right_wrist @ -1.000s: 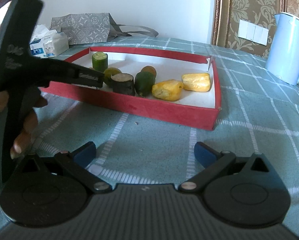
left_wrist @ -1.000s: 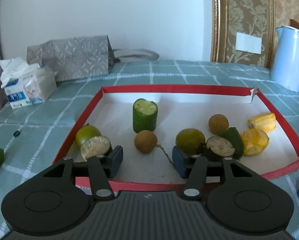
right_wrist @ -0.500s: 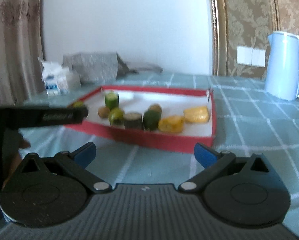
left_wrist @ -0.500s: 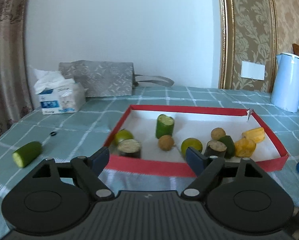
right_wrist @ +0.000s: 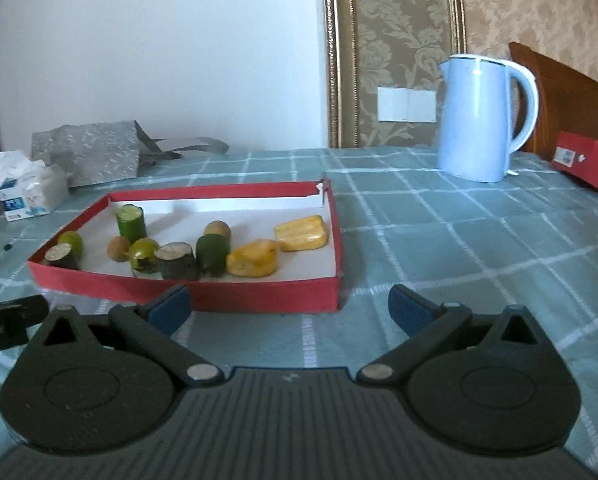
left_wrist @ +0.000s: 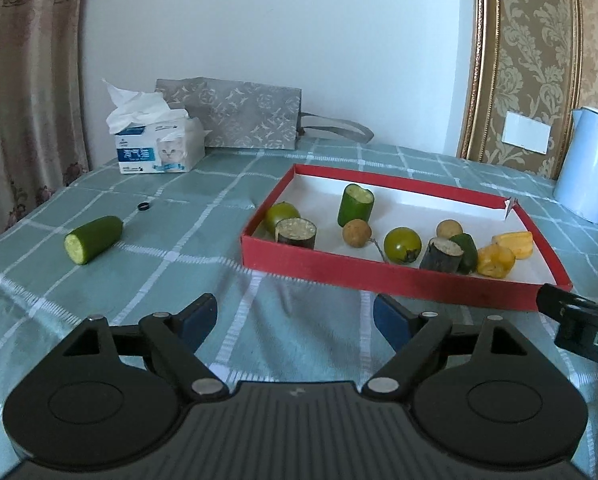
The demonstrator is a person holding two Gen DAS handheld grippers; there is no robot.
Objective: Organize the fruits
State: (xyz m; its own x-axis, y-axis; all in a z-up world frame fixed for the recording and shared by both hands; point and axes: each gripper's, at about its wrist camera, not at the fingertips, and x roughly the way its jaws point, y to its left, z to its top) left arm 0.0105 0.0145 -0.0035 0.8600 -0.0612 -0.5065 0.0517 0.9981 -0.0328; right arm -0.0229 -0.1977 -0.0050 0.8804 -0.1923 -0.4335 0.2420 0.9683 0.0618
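A red tray (left_wrist: 399,280) with a white floor holds several fruit pieces: an upright cucumber piece (left_wrist: 355,205), green citrus, brown longans, dark stubs and yellow chunks (left_wrist: 513,239). The tray also shows in the right wrist view (right_wrist: 267,294). A loose cucumber piece (left_wrist: 93,239) lies on the cloth left of the tray. My left gripper (left_wrist: 295,316) is open and empty, in front of the tray. My right gripper (right_wrist: 289,306) is open and empty, at the tray's near wall.
A tissue box (left_wrist: 159,148) and a grey bag (left_wrist: 239,118) stand at the back left. A pale blue kettle (right_wrist: 479,118) stands at the back right, with a red box (right_wrist: 587,162) beyond it. A small black ring (left_wrist: 143,206) lies on the checked tablecloth.
My left gripper has let go of a dark stub in the tray's near left corner, drawn back out of the tray and swung left. My right gripper has risen.
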